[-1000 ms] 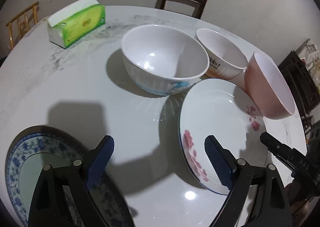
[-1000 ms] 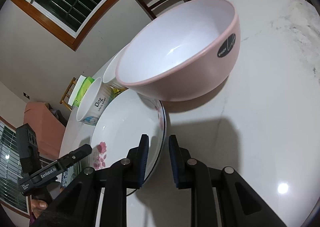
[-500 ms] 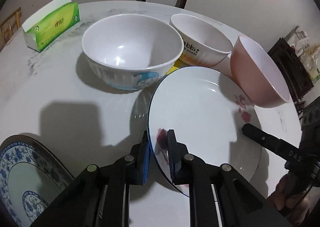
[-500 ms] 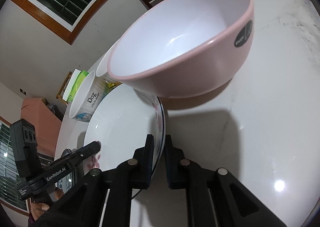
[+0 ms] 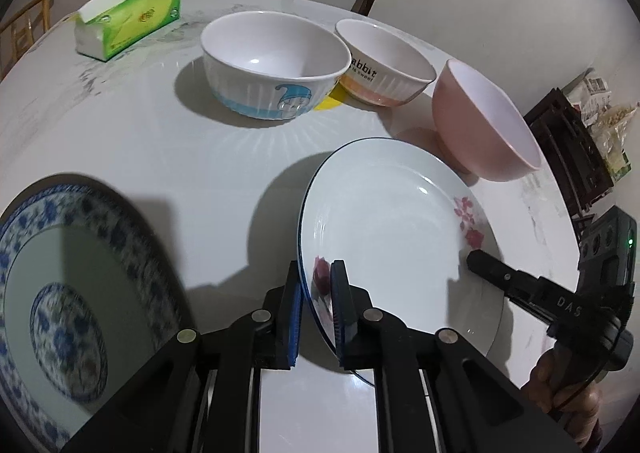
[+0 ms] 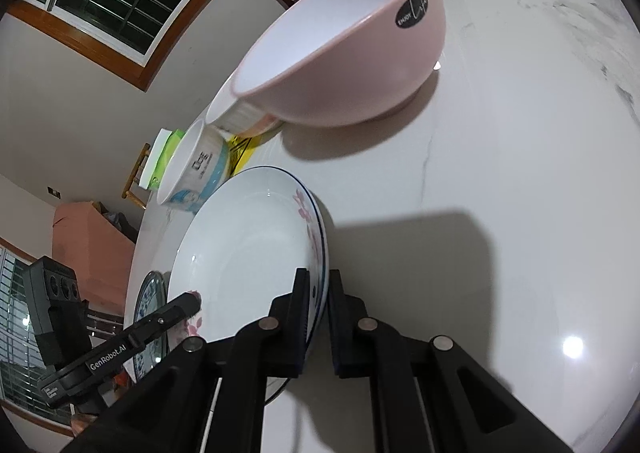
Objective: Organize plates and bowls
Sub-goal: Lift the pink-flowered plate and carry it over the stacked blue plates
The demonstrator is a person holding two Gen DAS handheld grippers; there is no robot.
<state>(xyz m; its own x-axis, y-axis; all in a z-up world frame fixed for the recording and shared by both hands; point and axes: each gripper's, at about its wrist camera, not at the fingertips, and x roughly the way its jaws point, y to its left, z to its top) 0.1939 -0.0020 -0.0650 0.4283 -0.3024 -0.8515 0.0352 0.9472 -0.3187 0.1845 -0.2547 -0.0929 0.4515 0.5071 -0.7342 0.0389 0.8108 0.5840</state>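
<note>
White marble table (image 5: 120, 141), round, chair and window frame behind. Flowered plate (image 5: 392, 221) sits off the tabletop, tilted, between both grippers. Left gripper (image 5: 316, 285) clamps its near-left rim; right gripper (image 6: 318, 293) clamps the opposite rim. Blue-patterned plate (image 5: 60, 293) lies flat, just left of the held plate. Beyond: large white bowl (image 5: 276, 65) with blue band, touching a smaller bowl (image 5: 384, 61) with lettering; pink bowl (image 5: 484, 125) near the plate's far edge. Tissue pack (image 5: 128, 25) at the far left.
</note>
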